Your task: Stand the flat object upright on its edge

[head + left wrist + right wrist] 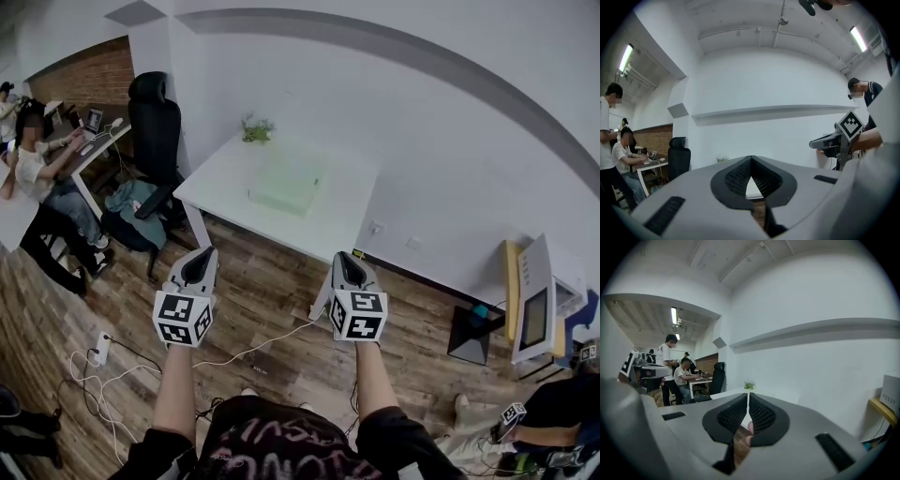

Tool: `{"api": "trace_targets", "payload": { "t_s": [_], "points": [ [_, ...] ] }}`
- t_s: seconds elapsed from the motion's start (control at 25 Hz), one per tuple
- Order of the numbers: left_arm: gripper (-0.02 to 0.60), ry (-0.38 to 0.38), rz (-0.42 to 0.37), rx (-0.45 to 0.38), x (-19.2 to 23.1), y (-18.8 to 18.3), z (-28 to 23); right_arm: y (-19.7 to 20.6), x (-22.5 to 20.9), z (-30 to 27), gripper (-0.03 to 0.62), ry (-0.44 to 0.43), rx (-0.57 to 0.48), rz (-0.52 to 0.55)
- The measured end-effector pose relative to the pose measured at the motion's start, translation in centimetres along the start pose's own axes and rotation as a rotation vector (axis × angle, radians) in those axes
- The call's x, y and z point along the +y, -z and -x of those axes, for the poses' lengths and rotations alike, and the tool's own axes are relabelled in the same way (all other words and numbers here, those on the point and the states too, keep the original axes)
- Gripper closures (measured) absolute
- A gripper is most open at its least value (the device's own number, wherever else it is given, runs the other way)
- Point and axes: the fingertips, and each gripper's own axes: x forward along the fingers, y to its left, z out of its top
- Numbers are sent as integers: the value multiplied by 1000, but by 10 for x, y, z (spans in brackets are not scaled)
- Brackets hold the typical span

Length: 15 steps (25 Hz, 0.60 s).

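A pale green flat slab (287, 187) lies flat on the white table (220, 178) ahead of me. A small green plant (255, 129) stands at the table's far left corner. Both grippers hang over the wooden floor, short of the table's near edge. My left gripper (203, 257) is shut with nothing between its jaws; its tips meet in its own view (750, 158). My right gripper (346, 260) is also shut and empty, its black pads (761, 413) touching. Each gripper view catches the other gripper at its edge and the plant (749, 386) beyond the jaws.
A black office chair (155, 131) stands left of the table, and a person sits at a desk (42, 164) beyond it. Cables (98, 375) trail on the floor at the left. A white appliance (539, 300) stands at the right, and another person (562, 412) is at the lower right.
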Motion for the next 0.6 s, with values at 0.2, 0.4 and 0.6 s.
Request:
{"api": "trace_targets", "payload": {
  "t_s": [0.2, 0.4, 0.6],
  "points": [
    [568, 21, 3, 9, 19, 7, -9, 0, 14, -17, 565, 7, 4, -5],
    [568, 49, 7, 17, 38, 15, -16, 8, 30, -29, 565, 24, 20, -11],
    [568, 70, 14, 31, 54, 26, -26, 13, 38, -45, 565, 42, 36, -16]
  ]
}}
